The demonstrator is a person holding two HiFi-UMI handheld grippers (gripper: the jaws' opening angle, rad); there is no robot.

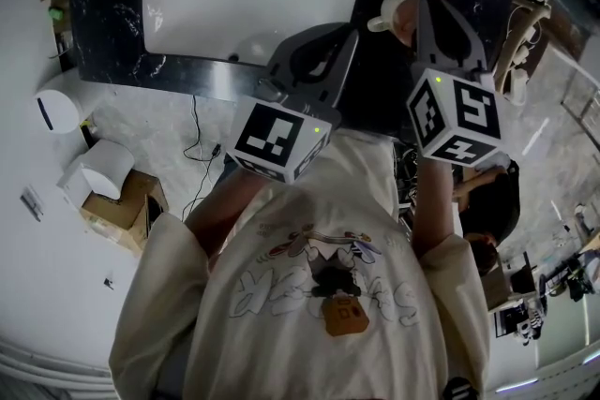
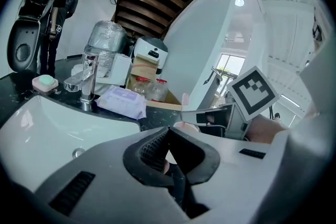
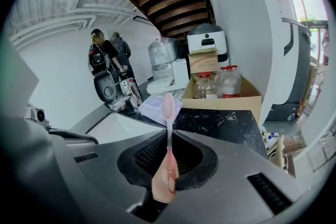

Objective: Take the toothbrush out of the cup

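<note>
Closest to the head camera, note the person's cream printed shirt (image 1: 309, 295), on the near side of the sink (image 1: 206, 5). Find the left hand-held gripper (image 2: 169, 132) at the sink's near right corner. Read its jaws as almost together, pinching a pale piece that appears to belong to the cup (image 1: 384, 12). Locate the cup just right of the sink, on the black table (image 1: 108, 23). Find the right hand-held gripper (image 3: 169, 136) right of the sink, just beyond the cup. Read its jaws as clamped on the handle of the pink toothbrush (image 3: 168, 107). Observe the toothbrush upright, bristle head uppermost, rising above the cup's rim. Behind the sink, note the tap (image 2: 84, 81), the soap dish (image 2: 45, 82) and the pack of wipes (image 2: 123, 102).
</note>
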